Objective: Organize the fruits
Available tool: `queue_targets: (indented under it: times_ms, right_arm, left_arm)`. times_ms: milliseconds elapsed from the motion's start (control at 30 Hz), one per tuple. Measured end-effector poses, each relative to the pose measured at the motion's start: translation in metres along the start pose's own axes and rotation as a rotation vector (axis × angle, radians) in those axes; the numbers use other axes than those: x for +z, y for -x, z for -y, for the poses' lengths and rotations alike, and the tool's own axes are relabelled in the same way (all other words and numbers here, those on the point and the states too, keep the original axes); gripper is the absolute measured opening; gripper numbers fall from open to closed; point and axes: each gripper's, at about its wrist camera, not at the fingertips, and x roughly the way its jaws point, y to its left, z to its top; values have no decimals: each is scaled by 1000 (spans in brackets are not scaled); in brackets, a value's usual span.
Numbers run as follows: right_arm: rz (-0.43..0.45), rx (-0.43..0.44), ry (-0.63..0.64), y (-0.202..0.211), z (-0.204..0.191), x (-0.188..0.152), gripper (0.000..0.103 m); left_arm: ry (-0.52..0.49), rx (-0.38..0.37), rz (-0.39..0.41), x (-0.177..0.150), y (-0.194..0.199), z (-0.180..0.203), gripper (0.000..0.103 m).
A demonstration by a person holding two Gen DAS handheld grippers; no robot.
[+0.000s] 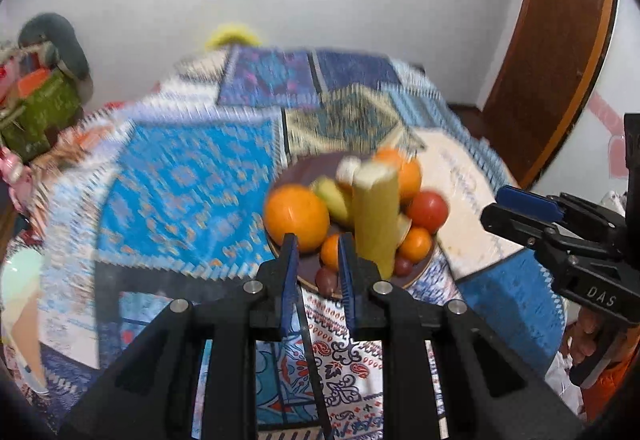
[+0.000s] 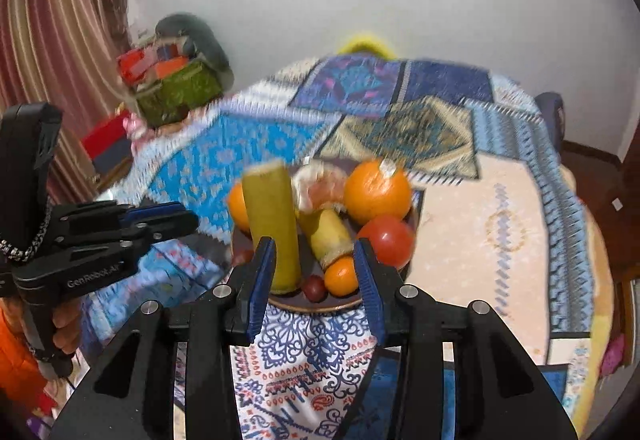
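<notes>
1. On the patterned cloth over the round surface (image 2: 500, 208) sits a dark plate (image 2: 320, 306), and every fruit in view is already on it.
2. Standing upright at the plate's near left side is a yellow-green stalk (image 2: 274, 228), probably a cut length of cane; beside it lie a banana (image 2: 326, 236), a half-peeled orange (image 2: 320, 186), a large orange (image 2: 376, 192), a red tomato (image 2: 386, 240), a small orange (image 2: 340, 276) and a dark grape (image 2: 313, 287).
3. Another orange (image 1: 296, 212) lies at the plate's left side in the left wrist view, partly hidden behind the stalk from the other side.
4. The left gripper (image 1: 318, 268) has its jaws drawn narrow, nearly together, and nothing is between them; it hangs just short of the plate, pointing down at the fruit.
5. The right gripper (image 2: 316, 280) has its jaws a moderate way apart and they carry nothing; through the gap the plate's near rim and the small fruits show.
6. A person's hand (image 2: 66, 328) grips the left tool's handle, with an orange sleeve below it.
7. Judging from this, the gathering looks largely done: no loose fruit lies on the cloth that these views show, though motion blur softens the far side.
8. What may remain is tidying, since the stalk stands on end among round fruits and could topple.
</notes>
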Motion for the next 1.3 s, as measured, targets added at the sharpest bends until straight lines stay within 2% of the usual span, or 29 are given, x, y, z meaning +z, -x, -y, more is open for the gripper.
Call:
queue_targets:
  times_ms: [400,600,667,733,800,867,1000,1067,1133,1300]
  right_arm:
    - [319,-45,42,148,-39,21,38]
    - [475,-80,76,208,-67,17,51]
    - [505,-87,75,220,-73,15,53]
    - [536,-97,66,231,-77,12,64]
    - [570,-107,58,240,-80,9,76]
    - [587,-123,61,243,-83,7,80]
    - [610,-145,50,243,-85,4,91]
    - [615,-153,40,243,-85,3,97]
    - [627,-165,33,246,-87,-1,103]
    - [633,-191,42,251,-90,-3,103]
  left_arm:
    - [-32,46,365,13,166,37,19]
    - [-49,42,494,4,228,56,19]
    - [-61,41,520,1,240,63,27]
    - [-71,35,547,-3,253,68,33]
    - [-78,41,565,-6,261,72,45]
    - [-75,56,593,-11,270,74,63]
    - [-77,60,620,-16,280,79,75]
    - [-78,66,630,-17,281,80,86]
    - [-82,73,641,-19,283,82,91]
    - [-87,83,656,-23,285,84,98]
